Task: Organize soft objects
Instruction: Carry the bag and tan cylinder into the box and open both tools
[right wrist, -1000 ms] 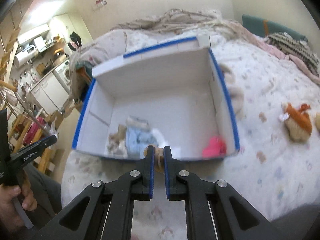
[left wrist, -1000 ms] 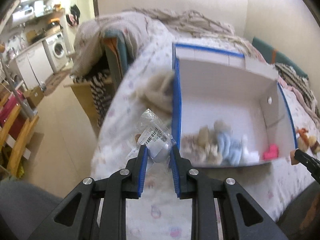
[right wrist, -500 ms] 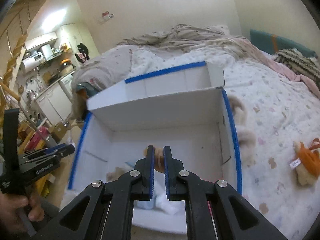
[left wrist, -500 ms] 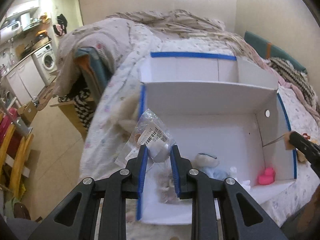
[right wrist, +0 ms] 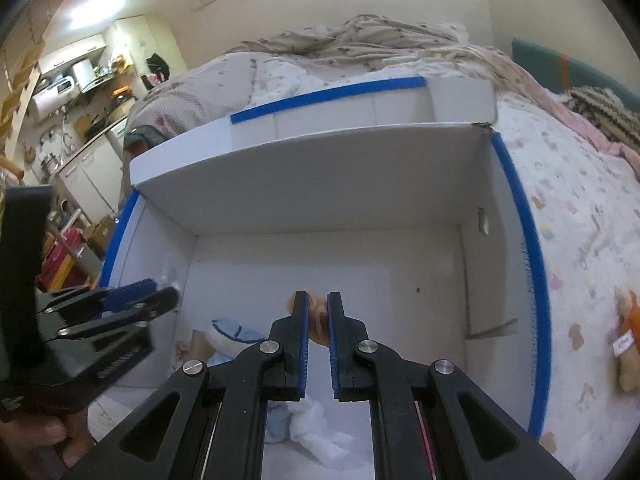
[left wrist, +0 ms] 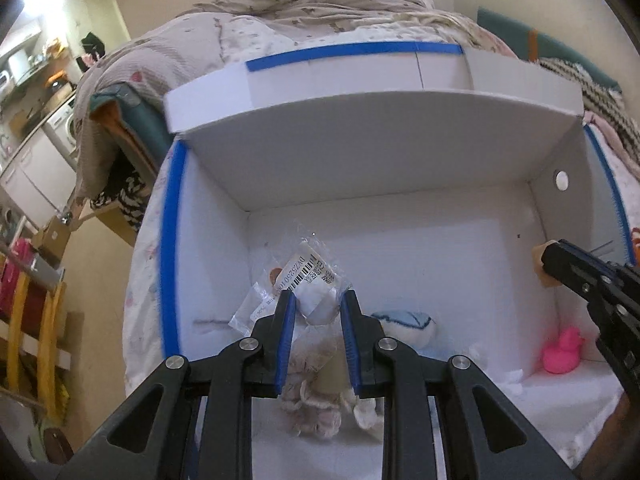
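Inside the blue-edged box (left wrist: 172, 240) (floor mostly bare), left gripper (left wrist: 318, 312) clamps a bagged toy (left wrist: 316, 300), right gripper (right wrist: 318, 312) a tan toy (right wrist: 318, 320).

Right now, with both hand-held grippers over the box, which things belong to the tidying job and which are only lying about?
Belonging to the job:
- white box
- bagged soft item in the left hand-held gripper
- small tan toy in the right hand-held gripper
- orange plush toy on the bed

Only lying about:
- crumpled blanket
- washing machine
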`<state>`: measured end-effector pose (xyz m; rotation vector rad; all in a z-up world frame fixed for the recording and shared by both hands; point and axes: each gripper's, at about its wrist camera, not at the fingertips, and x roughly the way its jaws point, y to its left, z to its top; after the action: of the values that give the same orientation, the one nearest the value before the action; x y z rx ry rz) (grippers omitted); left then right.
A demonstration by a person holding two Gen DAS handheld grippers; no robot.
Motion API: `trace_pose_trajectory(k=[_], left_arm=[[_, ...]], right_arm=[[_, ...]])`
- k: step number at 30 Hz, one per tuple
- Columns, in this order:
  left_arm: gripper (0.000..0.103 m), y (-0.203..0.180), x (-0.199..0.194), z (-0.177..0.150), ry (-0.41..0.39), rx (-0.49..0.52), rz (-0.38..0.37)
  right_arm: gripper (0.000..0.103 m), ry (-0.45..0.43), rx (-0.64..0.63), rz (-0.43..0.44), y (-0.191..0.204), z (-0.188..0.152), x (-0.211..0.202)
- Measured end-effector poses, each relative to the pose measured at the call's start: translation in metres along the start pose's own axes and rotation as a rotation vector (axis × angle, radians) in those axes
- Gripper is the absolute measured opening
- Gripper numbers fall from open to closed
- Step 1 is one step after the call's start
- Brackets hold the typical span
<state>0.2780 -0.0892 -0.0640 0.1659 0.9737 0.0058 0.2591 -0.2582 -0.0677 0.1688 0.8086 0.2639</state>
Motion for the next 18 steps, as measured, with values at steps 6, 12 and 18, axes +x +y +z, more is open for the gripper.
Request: trace_pose_trajectory(k=[6,12,18], left_arm=[[0.021,-0.013,0.028,0.004,0.051,0.028,0.0],[0.021,-0.016,0.035,0.002,0.068,0.035,-0.001],[0.021,-0.009,0.033,0.006,0.056,0.015,-0.012]], right_arm=[[0.011,0.04,0.009,-0.006,-0.004,-0.005,0.009],[0.011,0.066,0.053,-0.004,-0.014,-0.01,0.015],[0.013,0.04,0.082,0.038,-0.016,-0.013,0.007]])
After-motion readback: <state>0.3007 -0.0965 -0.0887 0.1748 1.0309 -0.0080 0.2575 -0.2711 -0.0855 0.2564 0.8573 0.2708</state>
